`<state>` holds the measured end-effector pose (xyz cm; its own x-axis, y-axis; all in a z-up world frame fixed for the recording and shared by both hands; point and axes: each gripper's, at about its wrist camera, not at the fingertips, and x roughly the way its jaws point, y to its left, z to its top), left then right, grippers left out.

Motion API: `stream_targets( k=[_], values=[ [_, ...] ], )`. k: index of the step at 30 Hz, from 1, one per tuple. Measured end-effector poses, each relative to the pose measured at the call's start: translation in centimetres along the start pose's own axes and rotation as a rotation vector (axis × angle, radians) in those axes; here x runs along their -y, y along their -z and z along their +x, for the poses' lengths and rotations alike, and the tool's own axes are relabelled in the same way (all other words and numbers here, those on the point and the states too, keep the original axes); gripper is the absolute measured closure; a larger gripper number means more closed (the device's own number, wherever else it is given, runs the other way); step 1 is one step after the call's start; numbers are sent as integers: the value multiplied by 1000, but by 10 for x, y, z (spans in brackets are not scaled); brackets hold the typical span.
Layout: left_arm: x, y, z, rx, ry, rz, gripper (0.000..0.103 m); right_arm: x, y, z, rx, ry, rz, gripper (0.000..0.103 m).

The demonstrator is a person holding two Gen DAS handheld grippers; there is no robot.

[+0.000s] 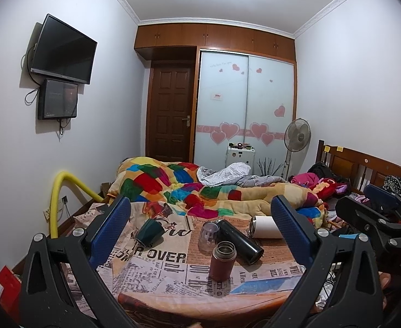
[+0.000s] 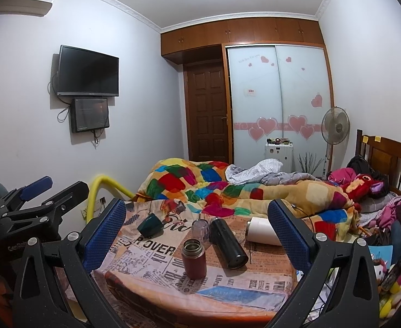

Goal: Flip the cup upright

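Both grippers hover short of the table (image 1: 156, 298), each with its fingers spread wide and nothing between them: the left gripper (image 1: 200, 227) frames the lower half of the left wrist view, and the right gripper (image 2: 197, 225) does the same in the right wrist view. On the newspaper-print tablecloth (image 2: 156, 262) the cups sit in the lower middle of each frame. A dark green cup (image 1: 149, 232) lies tipped on its side at the left of the group, apart from the others. A clear cup (image 1: 208, 235) stands mouth down at the centre, just beside a black flask (image 1: 240, 242) lying on its side. A white cup (image 1: 264, 227) lies on its side toward the right, partly behind the right finger. A brown-red flask (image 1: 222, 262) stands upright and open, nearest the camera. Behind the table lies a bed with a patchwork quilt (image 1: 189, 188).
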<state>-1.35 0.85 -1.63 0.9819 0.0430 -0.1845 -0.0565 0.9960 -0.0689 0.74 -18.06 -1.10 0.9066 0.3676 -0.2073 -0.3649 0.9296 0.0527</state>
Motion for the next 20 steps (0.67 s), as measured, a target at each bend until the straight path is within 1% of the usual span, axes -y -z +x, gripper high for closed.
stream_targets(
  k=[14,20],
  values=[
    [-1,4,3,-13,6,12,0,1,-1,1,-4,-1,1,0],
    [-14,8,5,-27,-13,-7,0,-6,-3,8,-20,-10,-8,0]
  ],
)
